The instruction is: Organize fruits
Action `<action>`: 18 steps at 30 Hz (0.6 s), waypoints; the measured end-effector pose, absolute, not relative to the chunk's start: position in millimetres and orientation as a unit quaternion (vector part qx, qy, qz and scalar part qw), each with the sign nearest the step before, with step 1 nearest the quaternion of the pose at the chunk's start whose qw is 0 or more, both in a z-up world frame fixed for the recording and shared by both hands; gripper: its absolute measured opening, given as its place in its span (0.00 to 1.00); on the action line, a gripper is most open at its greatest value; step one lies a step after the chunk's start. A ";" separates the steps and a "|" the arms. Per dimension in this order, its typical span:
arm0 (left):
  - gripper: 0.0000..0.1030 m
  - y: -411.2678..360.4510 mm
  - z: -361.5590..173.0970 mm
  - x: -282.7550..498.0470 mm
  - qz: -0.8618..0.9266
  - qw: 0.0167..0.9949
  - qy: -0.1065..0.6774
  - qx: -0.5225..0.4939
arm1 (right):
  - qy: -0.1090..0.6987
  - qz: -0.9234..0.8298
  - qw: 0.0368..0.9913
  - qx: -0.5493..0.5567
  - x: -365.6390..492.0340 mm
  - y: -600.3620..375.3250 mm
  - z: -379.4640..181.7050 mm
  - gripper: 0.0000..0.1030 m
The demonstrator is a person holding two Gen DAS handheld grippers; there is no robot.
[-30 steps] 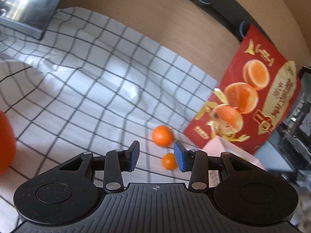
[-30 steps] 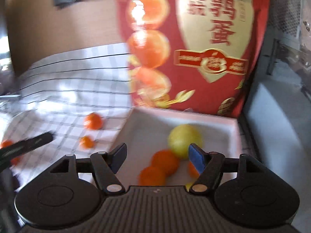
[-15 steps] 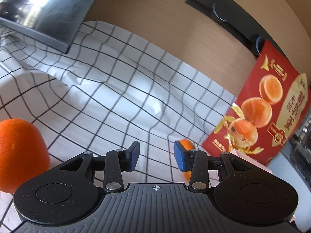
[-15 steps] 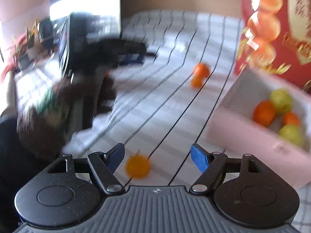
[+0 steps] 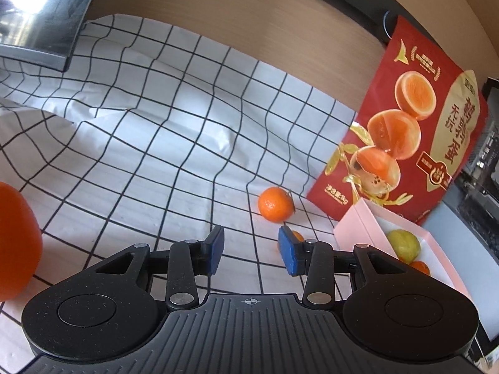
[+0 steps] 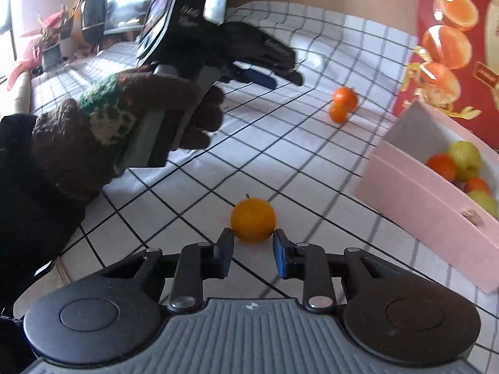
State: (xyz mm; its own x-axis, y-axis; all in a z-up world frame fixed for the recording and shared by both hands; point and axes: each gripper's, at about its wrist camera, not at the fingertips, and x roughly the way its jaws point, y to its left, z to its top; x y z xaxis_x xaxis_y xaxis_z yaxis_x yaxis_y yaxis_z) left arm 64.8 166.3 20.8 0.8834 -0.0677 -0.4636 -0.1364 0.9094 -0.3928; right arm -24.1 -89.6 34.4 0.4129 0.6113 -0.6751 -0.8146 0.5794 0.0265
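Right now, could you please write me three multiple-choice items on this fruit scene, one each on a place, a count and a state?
1. Where is the small round orange fruit nearest the right hand-held gripper?
A between its fingertips
B on a plate
C in a bowl

2. How many orange fruits lie on the checked cloth beside the red printed bag?
A one
B two
C five

3. The left hand-held gripper is:
A open and empty
B shut on a fruit
C shut on a spoon

Answers: A, the blue pads sit at the fruit's two sides; B, a pair lies there close together; A, only cloth shows between its spread pads.
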 end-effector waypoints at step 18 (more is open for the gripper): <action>0.42 149.5 21.8 95.4 -0.026 0.942 0.264 -0.205 | 0.335 0.349 0.874 -0.047 17.1 -176.7 12.6 0.41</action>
State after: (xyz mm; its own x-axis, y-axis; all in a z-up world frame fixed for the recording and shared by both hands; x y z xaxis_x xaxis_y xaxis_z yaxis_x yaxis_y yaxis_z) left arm 95.4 149.5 21.8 0.8591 -0.1564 -0.4874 -0.0602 0.9147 -0.3996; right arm 17.1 -176.7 12.6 0.5317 0.5783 -0.6188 -0.6419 0.7518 0.1511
